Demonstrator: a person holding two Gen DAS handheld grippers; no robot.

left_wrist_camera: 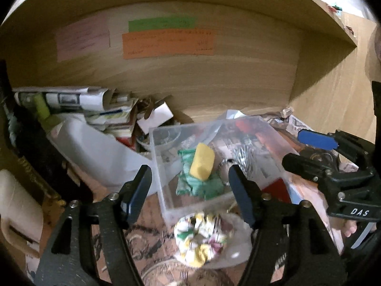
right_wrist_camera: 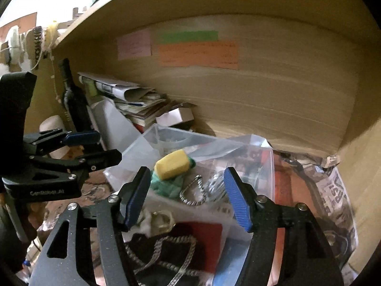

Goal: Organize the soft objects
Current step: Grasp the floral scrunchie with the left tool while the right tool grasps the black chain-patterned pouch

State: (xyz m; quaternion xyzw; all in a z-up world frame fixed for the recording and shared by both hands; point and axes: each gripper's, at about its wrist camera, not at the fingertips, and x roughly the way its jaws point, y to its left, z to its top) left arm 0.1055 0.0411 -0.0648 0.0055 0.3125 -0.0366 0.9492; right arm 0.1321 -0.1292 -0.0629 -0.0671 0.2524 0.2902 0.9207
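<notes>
While our left gripper [left_wrist_camera: 190, 195] hangs wide open and holds nothing, the floral scrunchie [left_wrist_camera: 202, 236] lies loose at 6 o'clock just below it, outside the clear plastic box [left_wrist_camera: 157, 157]. If we close too low, we judge the fingers could also pinch the pale bag [left_wrist_camera: 235, 245] under it, or knock the box's near wall. Our right gripper [right_wrist_camera: 188, 200] is equally spread and empty, over a dark pouch [right_wrist_camera: 152, 250] with a metal chain [right_wrist_camera: 176, 240] at 6 o'clock; the chain could snag a finger, we think.

Inside the box, at 12 o'clock from both grippers, the yellow sponge [left_wrist_camera: 202, 164] rests on the green cloth [left_wrist_camera: 197, 186], with a zebra-striped ring [left_wrist_camera: 243, 159] beside them. These are already placed. The box is light, so a push may slide it.

Room is narrow: at 10 o'clock stand a dark bottle [right_wrist_camera: 73, 100] and a paper pile [right_wrist_camera: 135, 100], at 2 o'clock the shelf side wall [right_wrist_camera: 362, 166]. Behind, the back panel [left_wrist_camera: 214, 83] closes everything.
</notes>
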